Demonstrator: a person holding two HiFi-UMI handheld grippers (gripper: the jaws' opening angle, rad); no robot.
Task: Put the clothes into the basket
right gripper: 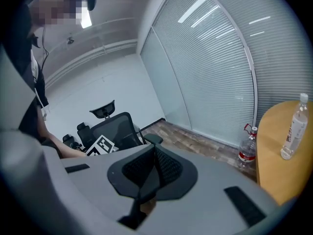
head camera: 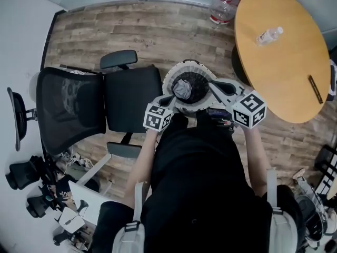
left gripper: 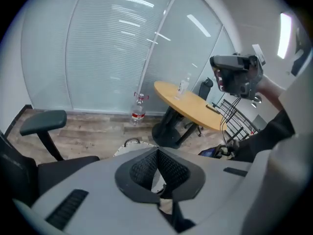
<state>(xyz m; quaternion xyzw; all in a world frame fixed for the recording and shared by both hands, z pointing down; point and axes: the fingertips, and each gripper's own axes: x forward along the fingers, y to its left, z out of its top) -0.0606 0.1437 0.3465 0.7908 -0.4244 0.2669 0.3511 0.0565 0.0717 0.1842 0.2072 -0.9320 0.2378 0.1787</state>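
- The grey garment (head camera: 182, 88) lies bunched inside the round white laundry basket (head camera: 192, 65), which stands on the wood floor between the black office chair (head camera: 131, 96) and the round worktop (head camera: 279, 51).
- The left claw (left gripper: 159, 153) is closed, pad against pad, with no fabric between. It hangs over the basket's near rim (left gripper: 128, 143).
- The right claw (right gripper: 154, 153) is likewise closed and empty, and is also over the basket in the head view.
- No clothing shows on the chair seat or on the floor beside the basket.
- The clutter at the lower left of the head view cannot be identified.
- Judgement: one garment is deposited, and the task appears complete or nearly so.
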